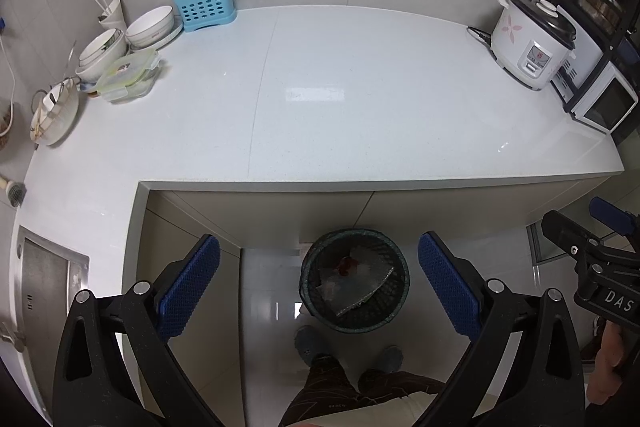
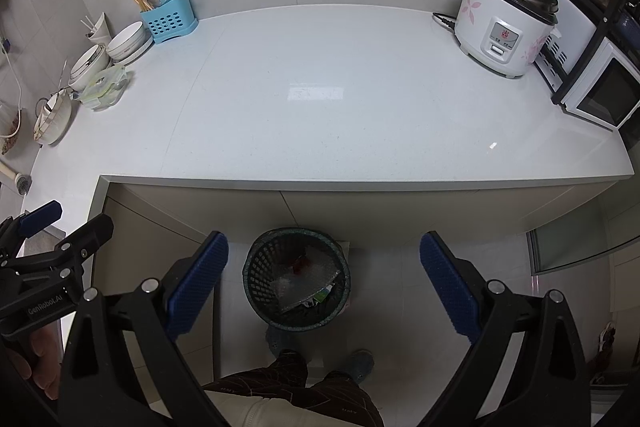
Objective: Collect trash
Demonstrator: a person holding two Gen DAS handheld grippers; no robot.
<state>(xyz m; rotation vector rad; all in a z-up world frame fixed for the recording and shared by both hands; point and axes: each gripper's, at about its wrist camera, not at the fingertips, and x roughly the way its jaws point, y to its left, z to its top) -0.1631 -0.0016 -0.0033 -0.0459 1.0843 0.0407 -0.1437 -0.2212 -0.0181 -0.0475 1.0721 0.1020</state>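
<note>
Trash is already lying in the mesh wastebasket [image 1: 355, 281], which is standing on the tiled floor below and between the spread fingers [image 1: 192, 283] of the left gripper [image 1: 318, 285]. In the right wrist view the same basket [image 2: 296, 279] is sitting just inside the left-hand finger of the right gripper [image 2: 324, 287], whose fingers [image 2: 450, 287] are likewise standing wide apart and pinching nothing.

Inside the basket a crumpled silvery sheet [image 1: 352, 287] (foil or bubble wrap, I cannot tell which) is leaning across the opening, with a small red scrap [image 1: 346, 263] behind it and a bit of green-printed packaging [image 2: 324, 293] at its edge. I am judging all of it light, soft and crushable, the sheet likely slippery; a pinch on a raised fold or edge should be holding better than one on a flat face. The basket itself is looking like stiff dark plastic lattice, round and tapering, best taken by the rim.

The blue finger pads are showing a knobbly grid texture, good for thin film. The pale speckled desk [image 1: 360, 99] beyond the fingertips is glossy and carrying no loose trash that I can make out.
</note>
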